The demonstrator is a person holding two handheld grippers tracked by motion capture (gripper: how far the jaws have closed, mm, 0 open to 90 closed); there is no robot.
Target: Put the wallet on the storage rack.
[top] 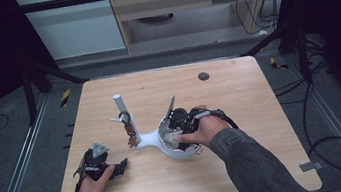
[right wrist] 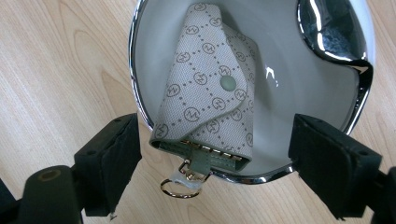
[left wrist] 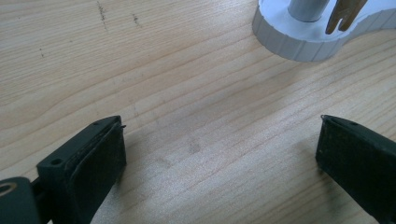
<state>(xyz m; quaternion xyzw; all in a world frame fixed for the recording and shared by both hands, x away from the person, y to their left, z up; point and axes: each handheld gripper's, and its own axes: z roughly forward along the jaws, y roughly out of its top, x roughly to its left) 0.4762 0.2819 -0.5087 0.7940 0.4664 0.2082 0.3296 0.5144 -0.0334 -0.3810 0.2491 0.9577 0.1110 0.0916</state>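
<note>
My right gripper hangs over a white, chrome-rimmed dish, jaws wide apart. A patterned grey key pouch lies inside, its snap up, its metal ring spilling over the near rim onto the wooden table.

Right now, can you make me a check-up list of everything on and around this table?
Surface: wooden table, bare wood with faint marks, a dark round spot near the far edge.
Job's things: white stand with an upright post; a key hangs beside the post. Patterned key pouch lies in the stand's chrome-rimmed dish, its ring hanging over the rim.
Clutter: nothing seen.
Grippers: left hand-held gripper open, over bare wood; right hand-held gripper open, astride the pouch.
Cables: on the floor at right.
Surroundings: cabinets behind, dark frame.
</note>
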